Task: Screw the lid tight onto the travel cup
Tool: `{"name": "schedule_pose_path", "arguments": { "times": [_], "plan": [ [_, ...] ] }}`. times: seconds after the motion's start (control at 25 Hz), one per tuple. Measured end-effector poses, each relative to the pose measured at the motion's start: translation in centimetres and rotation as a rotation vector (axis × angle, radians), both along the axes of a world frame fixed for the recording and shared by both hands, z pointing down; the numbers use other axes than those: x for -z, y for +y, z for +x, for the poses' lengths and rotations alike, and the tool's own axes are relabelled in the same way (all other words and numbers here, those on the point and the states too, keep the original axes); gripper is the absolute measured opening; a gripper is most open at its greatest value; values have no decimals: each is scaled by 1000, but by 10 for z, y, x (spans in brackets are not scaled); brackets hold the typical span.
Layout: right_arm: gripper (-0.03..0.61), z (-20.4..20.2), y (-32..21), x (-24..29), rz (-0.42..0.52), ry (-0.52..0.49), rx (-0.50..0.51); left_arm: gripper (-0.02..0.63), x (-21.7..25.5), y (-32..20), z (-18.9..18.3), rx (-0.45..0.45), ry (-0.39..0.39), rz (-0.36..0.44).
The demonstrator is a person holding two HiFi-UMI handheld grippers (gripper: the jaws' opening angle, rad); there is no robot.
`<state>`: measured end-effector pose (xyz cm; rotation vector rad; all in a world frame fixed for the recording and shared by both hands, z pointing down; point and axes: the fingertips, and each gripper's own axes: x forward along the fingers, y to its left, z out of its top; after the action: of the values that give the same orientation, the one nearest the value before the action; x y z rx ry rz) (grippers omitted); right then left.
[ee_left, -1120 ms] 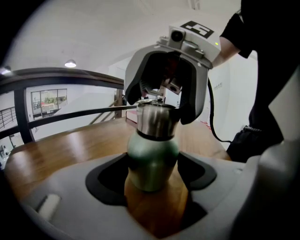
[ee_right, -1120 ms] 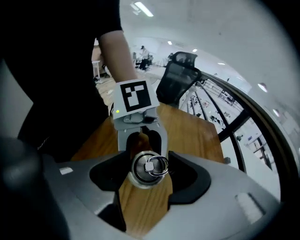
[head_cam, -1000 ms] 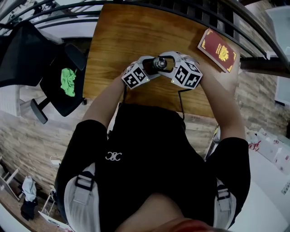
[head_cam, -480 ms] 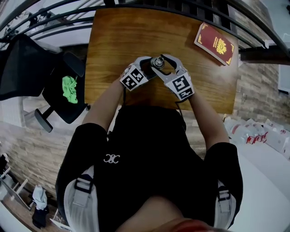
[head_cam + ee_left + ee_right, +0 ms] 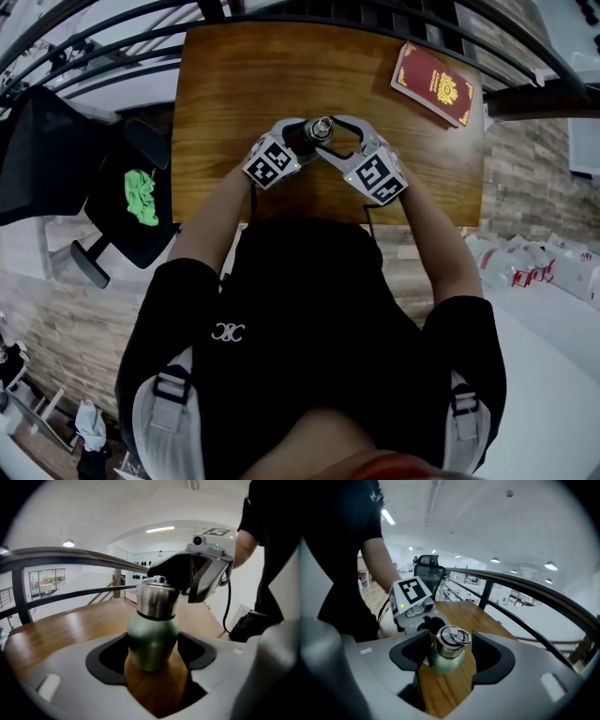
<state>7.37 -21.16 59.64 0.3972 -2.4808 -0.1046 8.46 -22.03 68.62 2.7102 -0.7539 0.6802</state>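
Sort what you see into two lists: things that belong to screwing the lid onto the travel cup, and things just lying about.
Part of the job: travel cup, its green body between the left gripper's jaws; lid on the cup, between the right gripper's jaws.

Lying about: red booklet at the table's far right corner; green cloth on the black chair beside the table.
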Motion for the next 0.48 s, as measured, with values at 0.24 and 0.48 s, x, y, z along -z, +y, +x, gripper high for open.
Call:
{"name": "schedule_pose_path", "arguments": {
  "times": [0.24, 0.48],
  "plan": [
    [256, -1, 5, -2, 203, 417, 433, 382, 1, 0, 1, 4, -3, -2],
    [255, -3, 6, -10, 287, 804, 831, 382, 2, -1, 2, 3, -6, -3]
  ]
}}
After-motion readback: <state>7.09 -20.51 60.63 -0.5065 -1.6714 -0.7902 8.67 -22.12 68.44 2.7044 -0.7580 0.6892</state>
